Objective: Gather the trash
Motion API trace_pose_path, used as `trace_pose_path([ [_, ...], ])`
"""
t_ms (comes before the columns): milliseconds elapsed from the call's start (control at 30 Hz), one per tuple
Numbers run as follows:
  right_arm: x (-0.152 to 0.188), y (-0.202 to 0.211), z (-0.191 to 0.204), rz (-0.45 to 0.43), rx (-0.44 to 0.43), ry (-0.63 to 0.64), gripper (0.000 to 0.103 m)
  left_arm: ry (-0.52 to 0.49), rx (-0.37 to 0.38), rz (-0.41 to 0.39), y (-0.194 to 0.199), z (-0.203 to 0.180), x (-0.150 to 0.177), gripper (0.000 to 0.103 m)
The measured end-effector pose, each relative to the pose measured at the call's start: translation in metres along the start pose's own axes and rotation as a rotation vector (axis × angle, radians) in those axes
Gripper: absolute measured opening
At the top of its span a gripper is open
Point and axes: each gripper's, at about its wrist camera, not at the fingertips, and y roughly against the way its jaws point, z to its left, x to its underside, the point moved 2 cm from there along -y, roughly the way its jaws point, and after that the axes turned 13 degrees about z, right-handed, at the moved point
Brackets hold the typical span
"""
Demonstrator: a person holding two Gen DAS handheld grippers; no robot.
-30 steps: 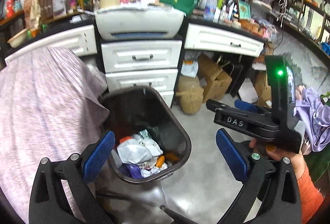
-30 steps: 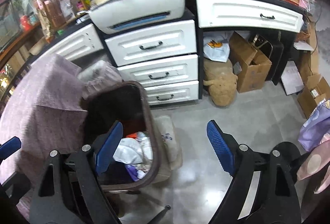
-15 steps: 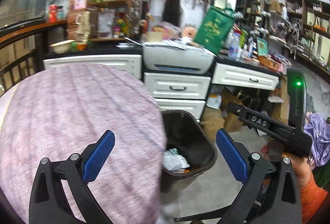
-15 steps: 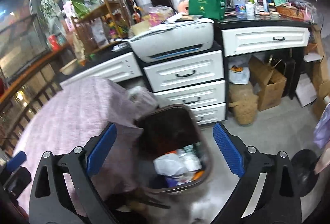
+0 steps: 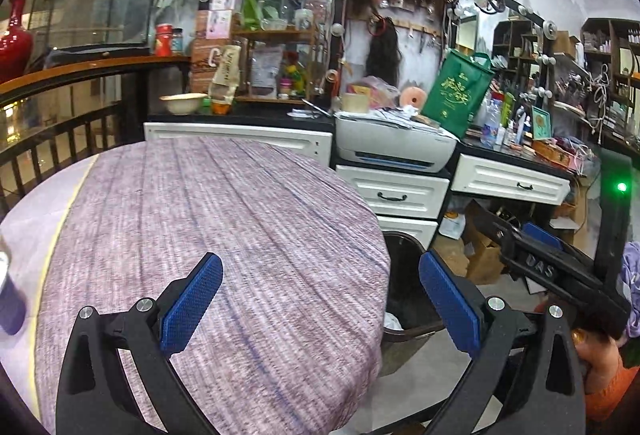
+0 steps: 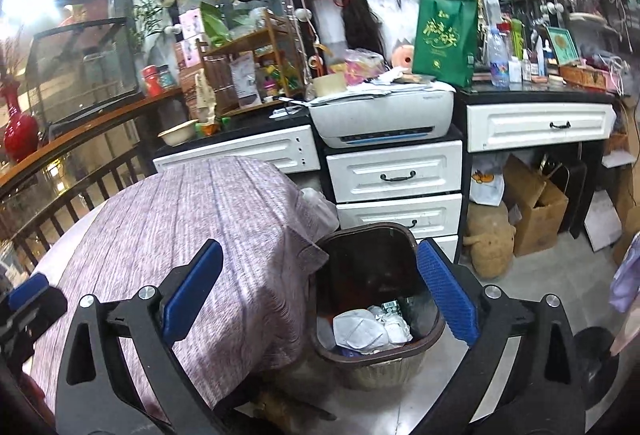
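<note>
Right tongs (image 6: 318, 299) opening, empty, over bin (image 6: 376, 355) — left tongs (image 5: 320, 303) apart, nothing btwn.

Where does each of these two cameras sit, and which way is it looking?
Left wrist: on the left tool, looking over the purple-clothed table toward the drawers; the right tool and the person's hand show.
Right wrist: on the right tool, its blue pads opening and empty, looking down at the trash bin.
Both share the bin, table, printer and green bag.
</note>
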Motion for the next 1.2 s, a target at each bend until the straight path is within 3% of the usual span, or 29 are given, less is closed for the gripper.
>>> trace_pose_path([
  [367, 0.031, 0.036, 0.014, -0.033, -0.005, 0.073, 0.097, 0.054, -0.092, -0.035, 0.023, 0.021, 0.015, 0.097],
  [600, 0.043, 0.054, 0.026, -0.099, -0.014, 0.159, 0.097, 0.054, -0.123, -0.041, 0.029, 0.019, 0.018, 0.097],
  [1200, 0.042, 0.049, 0.025, -0.076, -0.017, 0.175, 0.097, 0.067, -0.139, -0.033, 0.030, 0.018, 0.017, 0.097],
])
